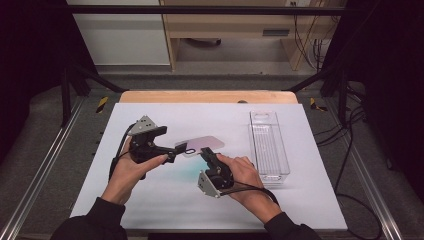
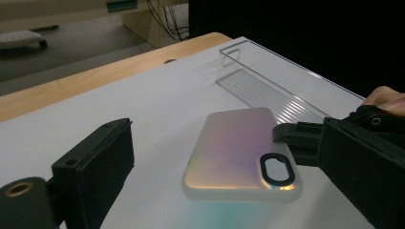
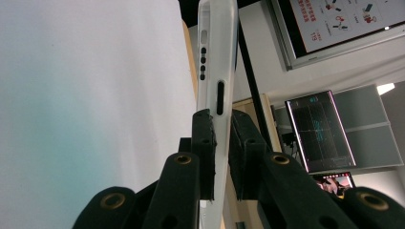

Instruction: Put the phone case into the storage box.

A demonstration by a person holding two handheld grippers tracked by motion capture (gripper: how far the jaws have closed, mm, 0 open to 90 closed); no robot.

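A: Start at the right claw (image 1: pixel 204 153). What has it got?

B: It is clamped on the edge of the phone case (image 1: pixel 200 145), pads on either face of the thin side wall, as the right gripper view shows. The case hangs just above the white counter (image 1: pixel 165 200), near its middle, camera cutout toward the left.

A: And the left claw (image 1: pixel 172 154)?

B: Its jaws stand wide apart, with nothing pressed between them. In the left gripper view the case (image 2: pixel 241 155) lies ahead of them, between the two black jaws but untouched.

A: How will the case handle?

B: Light, I judge, and somewhat flexible: an empty shell with a glossy, iridescent pink-to-gold back and pale, frosted sides. The smooth back looks slippery, so a hold across the rim is safer than one on the flat face. The side wall has button and port cutouts; pinching there could bend it.

A: Anything further out?

B: A clear plastic tray (image 1: pixel 269 145), long and narrow, ribbed on its floor, stands to the right, well apart from the case. It looks rigid and hard.
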